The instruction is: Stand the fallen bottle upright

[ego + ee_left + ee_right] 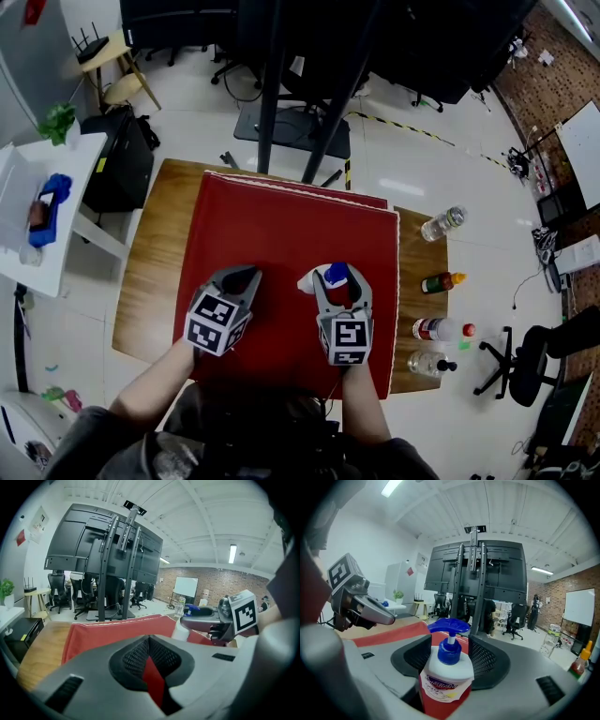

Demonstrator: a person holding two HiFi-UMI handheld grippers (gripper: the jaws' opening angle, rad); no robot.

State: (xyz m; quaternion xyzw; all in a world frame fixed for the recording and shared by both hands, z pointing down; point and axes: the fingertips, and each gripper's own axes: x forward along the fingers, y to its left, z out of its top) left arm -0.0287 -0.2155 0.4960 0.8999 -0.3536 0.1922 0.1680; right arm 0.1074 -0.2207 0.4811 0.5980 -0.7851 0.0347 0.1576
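Note:
A white pump bottle [309, 280] with a blue pump head stands upright on the red cloth [291, 220]. My right gripper [342, 279] has a jaw on either side of it, and I read the jaws as open, not pressing. In the right gripper view the bottle [446, 679] rises close between the mesh pads [487, 658]. My left gripper [246, 277] hovers over the cloth to the bottle's left, shut with nothing in it. In the left gripper view its jaws [149, 641] meet at the tips, and the bottle [180, 630] and right gripper [206, 619] show to the right.
The cloth covers most of a wooden table [148, 253]. Several bottles lie or stand along its right edge: a clear one [442, 223], a sauce bottle [441, 281], and a red-capped one [441, 329]. A black stand [281, 84] rises behind the table. A white desk [37, 202] is at the left.

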